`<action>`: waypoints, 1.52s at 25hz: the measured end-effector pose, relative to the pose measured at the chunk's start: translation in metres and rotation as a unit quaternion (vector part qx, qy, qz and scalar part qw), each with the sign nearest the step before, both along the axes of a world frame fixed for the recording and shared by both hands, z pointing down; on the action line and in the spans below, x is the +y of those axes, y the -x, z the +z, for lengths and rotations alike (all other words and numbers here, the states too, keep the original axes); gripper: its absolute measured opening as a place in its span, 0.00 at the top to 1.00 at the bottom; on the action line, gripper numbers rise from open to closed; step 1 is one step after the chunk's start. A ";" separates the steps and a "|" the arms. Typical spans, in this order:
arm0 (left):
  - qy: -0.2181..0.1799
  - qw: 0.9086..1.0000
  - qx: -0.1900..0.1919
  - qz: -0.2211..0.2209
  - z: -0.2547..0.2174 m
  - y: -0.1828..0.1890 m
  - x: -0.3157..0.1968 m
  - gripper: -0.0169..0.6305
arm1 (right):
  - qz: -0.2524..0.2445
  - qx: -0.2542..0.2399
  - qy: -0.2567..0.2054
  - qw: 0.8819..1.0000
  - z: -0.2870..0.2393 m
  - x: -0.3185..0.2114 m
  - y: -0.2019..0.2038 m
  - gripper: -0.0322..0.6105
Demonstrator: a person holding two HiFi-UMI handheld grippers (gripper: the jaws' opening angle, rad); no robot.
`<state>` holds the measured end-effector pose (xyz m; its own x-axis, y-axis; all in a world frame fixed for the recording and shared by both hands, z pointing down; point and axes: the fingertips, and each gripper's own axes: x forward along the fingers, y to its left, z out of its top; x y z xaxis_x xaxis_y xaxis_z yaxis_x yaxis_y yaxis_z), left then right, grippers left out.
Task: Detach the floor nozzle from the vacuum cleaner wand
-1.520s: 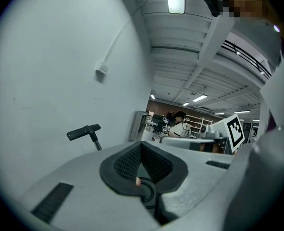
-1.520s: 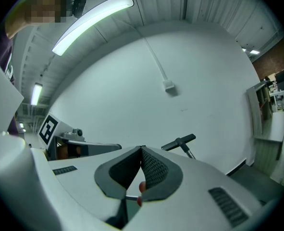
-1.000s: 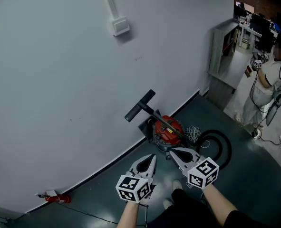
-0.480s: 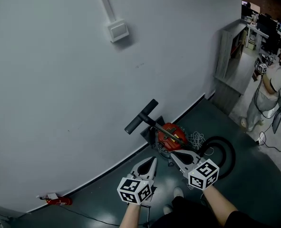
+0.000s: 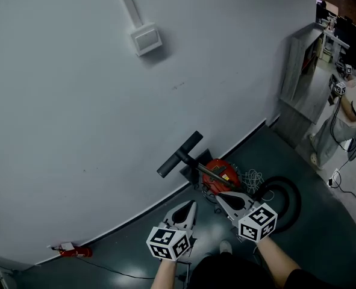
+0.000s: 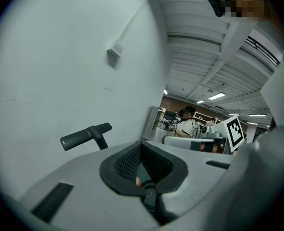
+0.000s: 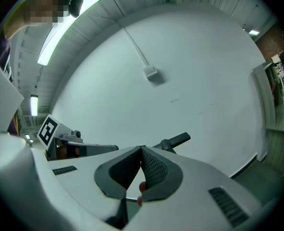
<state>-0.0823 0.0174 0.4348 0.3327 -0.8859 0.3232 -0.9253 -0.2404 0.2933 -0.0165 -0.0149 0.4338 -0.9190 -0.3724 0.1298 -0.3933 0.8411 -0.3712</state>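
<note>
Pale grey wall (image 5: pixel 75 131) fills most of the head view and meets a dark teal floor (image 5: pixel 328 227) along a black skirting line. At the wall's foot sits a red canister vacuum cleaner (image 5: pixel 221 172), with a black coiled hose (image 5: pixel 288 191) just to its right. A dark slim wand (image 5: pixel 200 164) slants up from the canister, and the black bar-shaped floor nozzle (image 5: pixel 179 154) is on its upper end, seen against the wall. The left gripper (image 5: pixel 192 204) and right gripper (image 5: pixel 219 195) hover side by side near the canister without touching it. Both have their jaws pressed together on nothing.
</note>
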 end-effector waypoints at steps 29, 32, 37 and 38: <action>0.062 0.996 0.060 0.020 0.072 0.060 -0.105 0.97 | 0.040 0.042 0.070 0.996 0.071 -0.094 0.066 0.92; 0.069 0.995 0.068 0.023 0.080 0.068 -0.112 0.97 | 0.043 0.049 0.077 0.995 0.079 -0.100 0.074 0.92; 0.072 0.994 0.081 0.024 0.088 0.077 -0.122 0.97 | 0.047 0.063 0.079 0.994 0.089 -0.108 0.083 0.92; 0.071 0.994 0.082 0.025 0.089 0.079 -0.123 0.97 | 0.047 0.065 0.078 0.994 0.090 -0.109 0.085 0.92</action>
